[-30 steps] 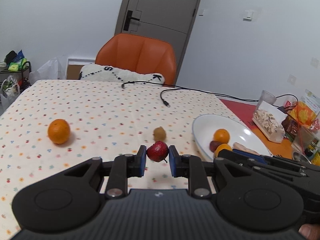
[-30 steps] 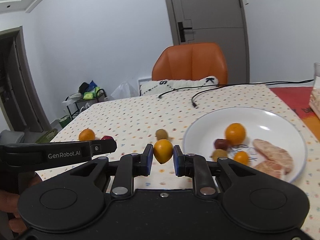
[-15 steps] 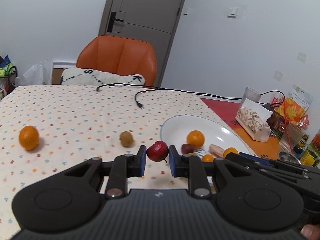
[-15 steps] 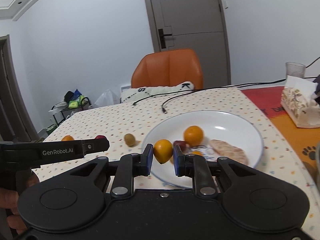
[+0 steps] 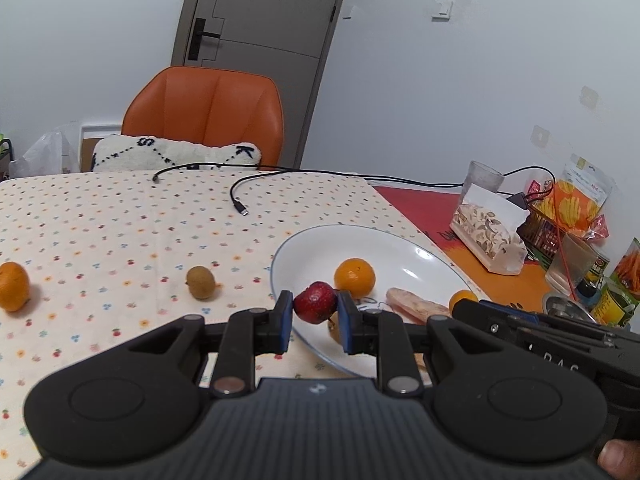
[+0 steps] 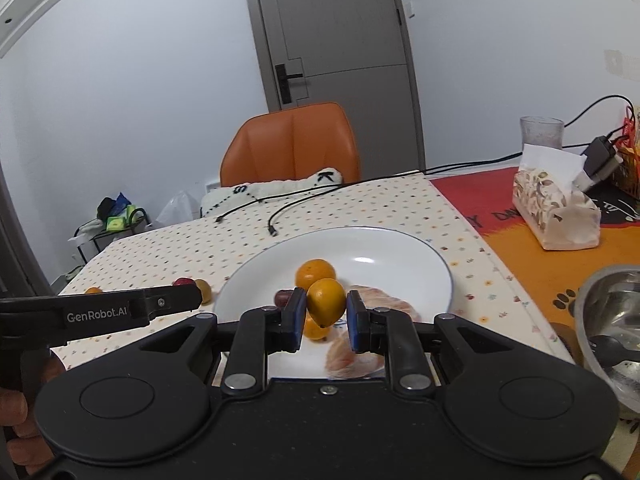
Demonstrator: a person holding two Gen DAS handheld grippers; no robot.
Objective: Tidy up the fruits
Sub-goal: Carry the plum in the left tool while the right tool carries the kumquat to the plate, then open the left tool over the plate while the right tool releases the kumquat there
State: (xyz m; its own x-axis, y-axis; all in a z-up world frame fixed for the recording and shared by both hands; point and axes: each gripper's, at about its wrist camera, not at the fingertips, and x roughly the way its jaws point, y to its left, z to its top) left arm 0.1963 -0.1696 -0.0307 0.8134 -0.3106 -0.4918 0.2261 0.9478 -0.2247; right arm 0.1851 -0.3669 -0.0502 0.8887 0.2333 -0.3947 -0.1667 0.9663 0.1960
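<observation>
**Over the plate rim: both grippers loaded, drop pending**

Between the blue pads of the left gripper (image 5: 315,314) sits a red strawberry (image 5: 315,307), jaws narrowed onto it and gripping both sides. Right gripper (image 6: 326,316) likewise has its jaws closed down on a small yellow-orange fruit (image 6: 326,301), pinched at its sides.

Change over the last second: both views have swung toward the white plate (image 6: 400,252). A second ago the strawberry hung over tablecloth, well left of the plate; now it is over the near-left rim. The yellow-orange fruit has gone from beside the plate to above its middle.

On the plate: an orange (image 5: 355,278), a dark red fruit (image 6: 283,298), pale peeled segments (image 6: 386,300). Off the plate on the dotted tablecloth (image 5: 100,232): a kiwi (image 5: 201,282) and a second orange (image 5: 13,286).

Judgement: transport nearly done, release is next; two fruits remain to collect.
</observation>
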